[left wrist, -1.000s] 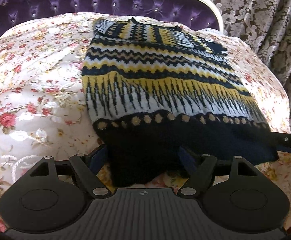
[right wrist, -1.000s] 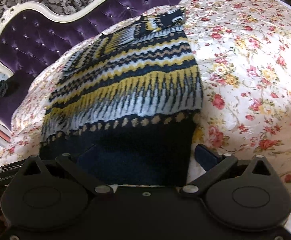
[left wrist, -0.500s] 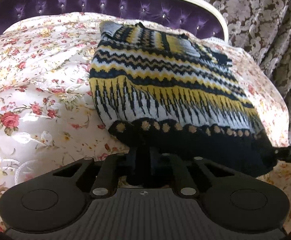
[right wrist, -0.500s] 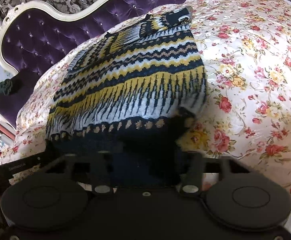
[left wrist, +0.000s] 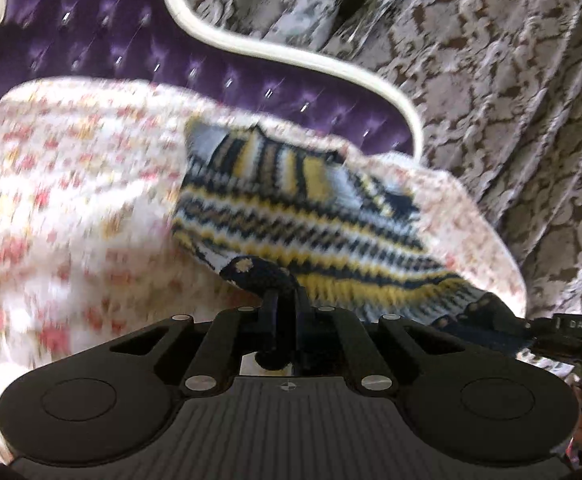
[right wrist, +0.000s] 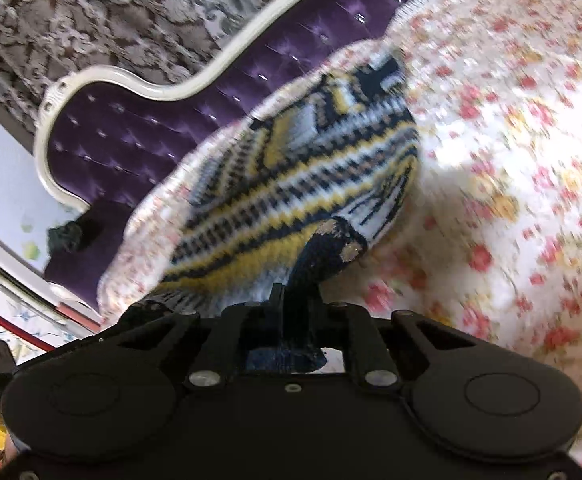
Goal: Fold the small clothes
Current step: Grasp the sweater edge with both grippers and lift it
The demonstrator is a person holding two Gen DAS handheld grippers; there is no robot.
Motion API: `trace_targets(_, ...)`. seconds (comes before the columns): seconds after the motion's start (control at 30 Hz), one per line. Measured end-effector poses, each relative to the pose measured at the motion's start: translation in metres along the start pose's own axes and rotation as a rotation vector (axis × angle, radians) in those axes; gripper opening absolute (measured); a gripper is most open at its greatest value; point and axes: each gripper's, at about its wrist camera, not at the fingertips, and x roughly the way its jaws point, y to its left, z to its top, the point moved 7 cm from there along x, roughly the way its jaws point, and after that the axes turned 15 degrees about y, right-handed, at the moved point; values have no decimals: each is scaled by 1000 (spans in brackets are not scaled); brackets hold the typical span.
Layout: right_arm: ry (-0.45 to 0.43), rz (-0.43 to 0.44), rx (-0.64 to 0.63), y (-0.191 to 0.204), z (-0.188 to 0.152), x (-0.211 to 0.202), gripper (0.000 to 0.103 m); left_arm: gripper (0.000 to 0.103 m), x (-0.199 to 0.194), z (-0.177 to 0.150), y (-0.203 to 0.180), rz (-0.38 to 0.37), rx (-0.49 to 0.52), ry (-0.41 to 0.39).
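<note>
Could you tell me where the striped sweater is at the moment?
It lies mid-frame in both wrist views, the sweater on the floral bedspread, below the purple headboard.

Both wrist views look closely down over sweater.

The left gripper is clamped on the dark navy hem of the knitted yellow, white and navy patterned sweater, lifting it off the blurred floral bedspread before the purple tufted headboard.
</note>
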Motion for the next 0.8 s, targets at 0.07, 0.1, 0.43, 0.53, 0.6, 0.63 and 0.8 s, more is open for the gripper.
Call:
trace_targets(0.07,-16,23,-17,8,13,-6,18,7,-7,15,-5,-12,23,-23)
trace_targets(0.1,-24,32,-25,12,19,-9,18,7,-10,22,-7,-18,33,-34)
trace_targets(0.43,-140,52,-119,38,99,-16,18,6,-10,98,-20,3,77,-172)
trace_targets(0.53,-167,49,-123,37,124,-8,18,5,-2,121,-18,23,79,-205)
trace_targets(0.6,-181,30,-130,35,140,0,18,5,6,137,-17,37,81,-221)
trace_targets(0.63,-185,24,-133,34,147,4,18,4,8,142,-15,40,78,-227)
trace_targets(0.8,-198,-3,-122,22,186,30,17,4,34,174,-1,74,53,-252)
